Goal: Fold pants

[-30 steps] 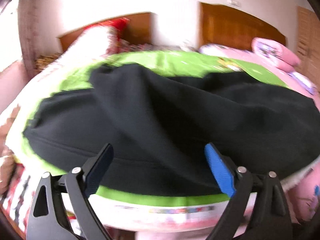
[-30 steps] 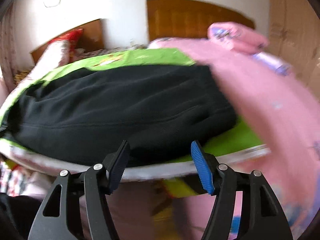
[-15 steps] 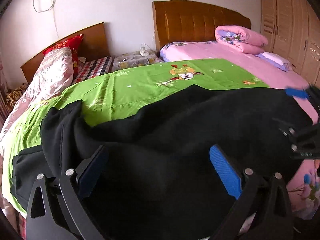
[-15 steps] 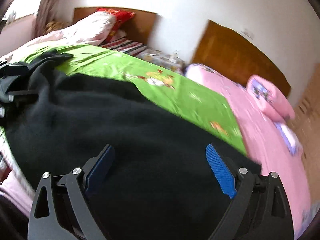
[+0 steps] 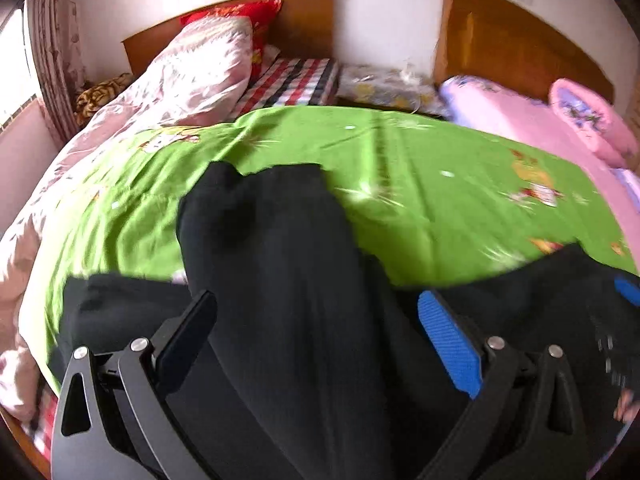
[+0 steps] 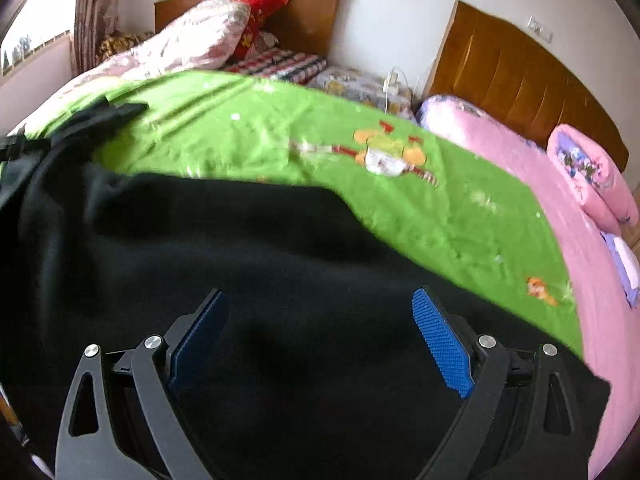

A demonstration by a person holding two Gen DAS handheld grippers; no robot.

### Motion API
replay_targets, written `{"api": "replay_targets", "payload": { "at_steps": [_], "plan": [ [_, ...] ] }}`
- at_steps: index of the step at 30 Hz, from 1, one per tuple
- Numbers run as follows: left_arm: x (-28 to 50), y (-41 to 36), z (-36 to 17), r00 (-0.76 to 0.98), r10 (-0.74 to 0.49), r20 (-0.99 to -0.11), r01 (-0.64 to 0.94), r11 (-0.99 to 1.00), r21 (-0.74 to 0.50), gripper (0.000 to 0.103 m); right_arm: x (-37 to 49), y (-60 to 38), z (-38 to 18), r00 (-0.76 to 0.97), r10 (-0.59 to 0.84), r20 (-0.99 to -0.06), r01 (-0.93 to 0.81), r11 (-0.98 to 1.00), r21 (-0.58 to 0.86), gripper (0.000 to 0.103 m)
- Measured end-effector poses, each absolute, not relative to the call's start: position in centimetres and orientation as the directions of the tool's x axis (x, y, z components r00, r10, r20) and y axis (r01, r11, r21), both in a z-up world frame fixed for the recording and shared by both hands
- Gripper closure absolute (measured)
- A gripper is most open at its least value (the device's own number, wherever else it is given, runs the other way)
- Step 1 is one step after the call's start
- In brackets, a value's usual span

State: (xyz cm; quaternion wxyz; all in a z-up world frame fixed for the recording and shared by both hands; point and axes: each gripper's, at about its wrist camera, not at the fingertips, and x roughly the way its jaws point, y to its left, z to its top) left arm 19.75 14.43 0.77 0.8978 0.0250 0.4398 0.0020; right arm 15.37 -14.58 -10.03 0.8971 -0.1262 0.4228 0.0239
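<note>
Left gripper is spread wide, nothing pinched; black pants fill the gap between its fingers and run under it. Right gripper likewise spread, hovering over the same dark cloth, which covers the lower half of the right wrist frame.

Key relation: in the left wrist view a pants leg runs as a long strip from the bottom centre of the frame up to its cuff end near the frame's middle, so the long axis points roughly straight ahead of the left gripper, away from it. A second flap of the pants lies at lower left on the green sheet. In the right wrist view the cloth spreads broadly from left to lower right, upper edge slanting down toward the right; pink bedding is beyond it at the right.

Contact with the cloth can't be confirmed in either view, some motion blur.

Judgement: left is better lined up on the leg; likely next is closing on the near fabric and folding along that axis.
</note>
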Motion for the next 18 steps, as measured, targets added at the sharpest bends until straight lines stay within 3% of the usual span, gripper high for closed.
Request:
{"api": "replay_targets", "payload": {
  "at_steps": [3,6,11,12,14,15,16,18],
  "plan": [
    [22.9,14.0,-0.2,0.578,0.052,-0.814,0.029,0.996,0.084,0.007,15.5,-14.5,-10.0,0.645,-0.067,-0.761,-0.148,0.966,-0.211,0.012],
    [26.1,13.5,-2.0,0.513,0.079,-0.855,0.026,0.994,0.107,0.023,15.7,-15.1,-10.1,0.633,-0.044,-0.773,-0.146,0.974,-0.175,0.011],
    [30.2,14.4,-4.1,0.435,0.177,-0.883,-0.015,0.982,0.189,0.031,15.8,-15.4,-10.3,0.627,-0.029,-0.778,-0.143,0.978,-0.152,0.011],
    [30.5,14.4,-4.1,0.447,0.170,-0.878,0.001,0.982,0.191,0.039,15.8,-15.3,-10.2,0.629,-0.030,-0.777,-0.143,0.978,-0.153,0.011],
    [30.3,14.8,-3.6,0.446,0.194,-0.874,0.004,0.976,0.219,0.073,15.7,-15.4,-10.3,0.629,-0.027,-0.777,-0.142,0.978,-0.150,0.011],
    [29.7,15.2,-2.9,0.467,0.153,-0.871,0.011,0.984,0.178,0.085,15.7,-15.4,-10.3,0.630,-0.027,-0.776,-0.143,0.978,-0.149,0.011],
    [28.8,15.9,-1.9,0.502,0.112,-0.857,0.005,0.991,0.132,0.093,15.7,-15.4,-10.3,0.630,-0.027,-0.776,-0.143,0.978,-0.150,0.011],
    [27.3,16.9,-0.5,0.559,0.107,-0.822,-0.026,0.993,0.112,0.094,15.7,-15.4,-10.3,0.629,-0.026,-0.777,-0.143,0.978,-0.148,0.011]
  ]
}}
